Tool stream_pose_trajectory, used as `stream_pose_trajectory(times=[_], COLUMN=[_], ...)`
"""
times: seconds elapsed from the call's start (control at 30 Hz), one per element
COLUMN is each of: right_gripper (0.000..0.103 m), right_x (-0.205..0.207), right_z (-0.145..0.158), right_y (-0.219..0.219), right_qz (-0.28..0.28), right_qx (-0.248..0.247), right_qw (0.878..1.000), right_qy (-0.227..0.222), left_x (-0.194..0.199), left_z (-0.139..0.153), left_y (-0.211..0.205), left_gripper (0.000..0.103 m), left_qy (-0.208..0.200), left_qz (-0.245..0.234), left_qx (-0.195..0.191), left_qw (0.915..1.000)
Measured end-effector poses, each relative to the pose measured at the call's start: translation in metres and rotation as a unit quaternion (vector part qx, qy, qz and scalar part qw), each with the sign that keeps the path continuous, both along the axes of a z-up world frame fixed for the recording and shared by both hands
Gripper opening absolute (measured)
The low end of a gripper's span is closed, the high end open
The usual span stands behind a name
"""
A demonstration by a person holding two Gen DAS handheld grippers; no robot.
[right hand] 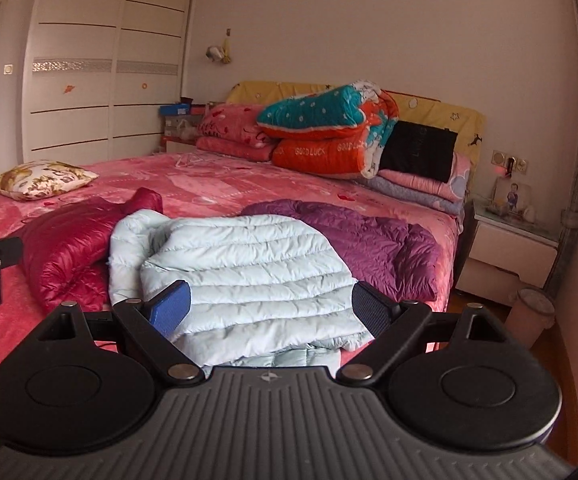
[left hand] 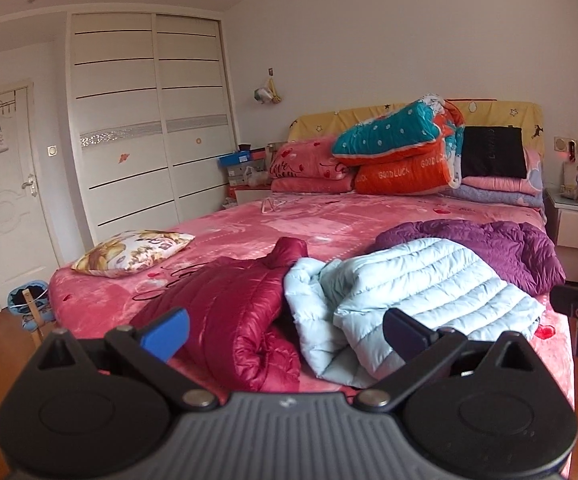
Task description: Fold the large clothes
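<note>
Three puffer jackets lie crumpled on the pink bed (left hand: 249,232) near its foot. The light blue jacket (left hand: 409,300) (right hand: 249,276) is in the middle, overlapping the dark red jacket (left hand: 229,308) (right hand: 65,256) on its left and the purple jacket (left hand: 489,248) (right hand: 377,240) on its right. My left gripper (left hand: 285,334) hovers open before the red and blue jackets, holding nothing. Over the near edge of the blue jacket my right gripper (right hand: 271,306) is open and empty too. Each gripper's body shows at the edge of the other's view.
A floral cushion (left hand: 133,252) lies at the bed's left edge. Folded quilts (left hand: 401,152) and pillows are stacked at the headboard. A white wardrobe (left hand: 149,120) and door stand left. On the right are a nightstand (right hand: 509,248) and a pink bin (right hand: 529,316).
</note>
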State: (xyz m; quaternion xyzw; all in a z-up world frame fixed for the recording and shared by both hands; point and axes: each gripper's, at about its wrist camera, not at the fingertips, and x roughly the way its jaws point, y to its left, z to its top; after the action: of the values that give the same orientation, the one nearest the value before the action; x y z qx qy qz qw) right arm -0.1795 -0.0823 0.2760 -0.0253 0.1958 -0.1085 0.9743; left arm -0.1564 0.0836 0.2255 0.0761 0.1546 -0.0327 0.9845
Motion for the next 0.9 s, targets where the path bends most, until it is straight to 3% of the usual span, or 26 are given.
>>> stream_pose_trajectory(times=[0.27, 0.57, 0.9], right_gripper=[0.103, 0.103, 0.103], right_x=[-0.005, -0.003, -0.006], right_z=[0.014, 0.018, 0.010], right_y=[0.028, 0.024, 0.009], right_qz=[0.024, 0.042, 0.033], right_qx=[-0.011, -0.003, 0.000], right_qw=[1.000, 0.999, 0.999], right_qy=[-0.011, -0.010, -0.006], left_x=[-0.006, -0.004, 0.005], left_z=[0.003, 0.000, -0.014], left_y=[0.019, 0.034, 0.019], left_gripper=[0.102, 0.102, 0.102], left_qy=[-0.009, -0.005, 0.017], left_qz=[0.010, 0.020, 0.003], left_qx=[-0.005, -0.014, -0.006], left_qw=[0.9999, 0.9997, 0.9998])
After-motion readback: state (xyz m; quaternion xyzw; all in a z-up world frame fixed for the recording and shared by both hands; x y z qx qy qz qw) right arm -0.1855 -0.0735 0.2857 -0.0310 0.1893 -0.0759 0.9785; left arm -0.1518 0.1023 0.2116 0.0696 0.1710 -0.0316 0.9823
